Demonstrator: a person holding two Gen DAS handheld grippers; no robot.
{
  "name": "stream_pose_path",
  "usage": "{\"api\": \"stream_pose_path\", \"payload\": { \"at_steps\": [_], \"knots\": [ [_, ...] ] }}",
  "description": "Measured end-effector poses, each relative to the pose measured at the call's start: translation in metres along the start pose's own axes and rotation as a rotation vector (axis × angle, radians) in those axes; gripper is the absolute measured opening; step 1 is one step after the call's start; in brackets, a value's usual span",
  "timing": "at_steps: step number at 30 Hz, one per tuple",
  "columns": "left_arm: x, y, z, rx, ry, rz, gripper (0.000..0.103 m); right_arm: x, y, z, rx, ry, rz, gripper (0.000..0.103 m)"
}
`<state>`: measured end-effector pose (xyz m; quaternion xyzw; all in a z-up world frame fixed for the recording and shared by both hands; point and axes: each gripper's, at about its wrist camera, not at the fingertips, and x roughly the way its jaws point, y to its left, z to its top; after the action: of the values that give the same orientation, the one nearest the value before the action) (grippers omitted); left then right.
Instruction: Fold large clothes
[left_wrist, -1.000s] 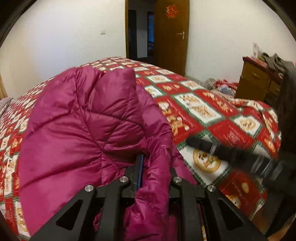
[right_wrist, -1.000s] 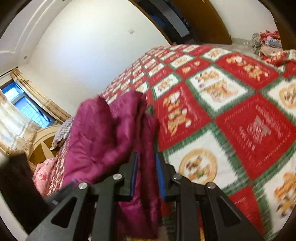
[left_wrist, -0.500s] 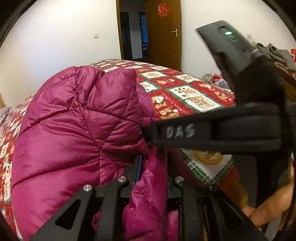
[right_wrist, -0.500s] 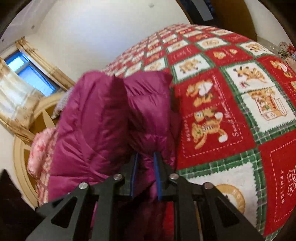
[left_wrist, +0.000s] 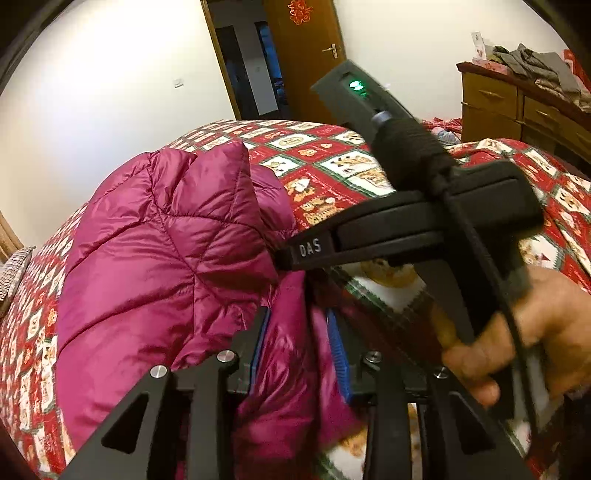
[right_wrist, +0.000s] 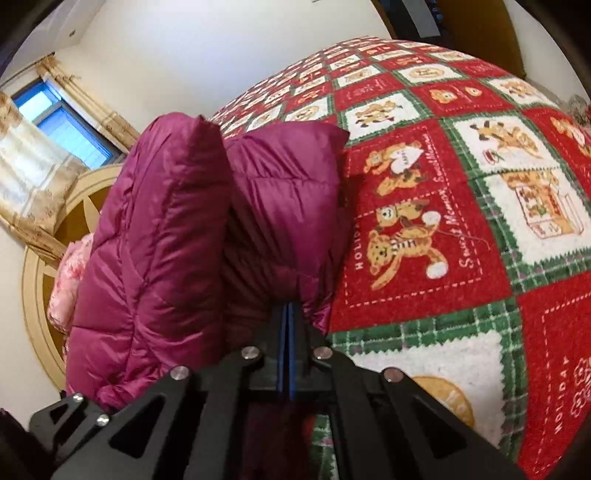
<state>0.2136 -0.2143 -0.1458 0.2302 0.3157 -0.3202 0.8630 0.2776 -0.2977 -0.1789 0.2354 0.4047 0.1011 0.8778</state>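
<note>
A magenta quilted down jacket (left_wrist: 162, 258) lies bunched on the bed with the red Christmas quilt (left_wrist: 325, 155). My left gripper (left_wrist: 299, 332) has its blue pads part-open around a fold of the jacket, which fills the gap. My right gripper (right_wrist: 287, 314) is shut, its tips pressed into the jacket's (right_wrist: 192, 229) near edge. In the left wrist view the right gripper (left_wrist: 284, 258) reaches in from the right, held by a hand, tips touching the jacket just above my left fingers.
The quilt (right_wrist: 461, 229) covers the bed to the right of the jacket. A wooden dresser (left_wrist: 517, 107) with piled clothes stands at the right, a brown door (left_wrist: 306, 55) at the back. A round headboard (right_wrist: 55, 236) and a curtained window (right_wrist: 62, 125) are at the left.
My right gripper moved in onto the jacket and closed from a small gap to shut. My left gripper's pads have spread wider around the fold it held.
</note>
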Motion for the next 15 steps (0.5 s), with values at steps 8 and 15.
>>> {"api": "stream_pose_path", "payload": {
  "at_steps": [8, 15],
  "knots": [
    [-0.053, -0.002, -0.035, 0.088, -0.055, -0.010, 0.058, 0.000, 0.000, -0.001, -0.020, 0.009, -0.021, 0.000],
    [-0.106, 0.077, -0.048, -0.120, -0.069, -0.122, 0.064, -0.013, -0.008, -0.008, 0.018, 0.013, -0.017, 0.000]
  ]
}}
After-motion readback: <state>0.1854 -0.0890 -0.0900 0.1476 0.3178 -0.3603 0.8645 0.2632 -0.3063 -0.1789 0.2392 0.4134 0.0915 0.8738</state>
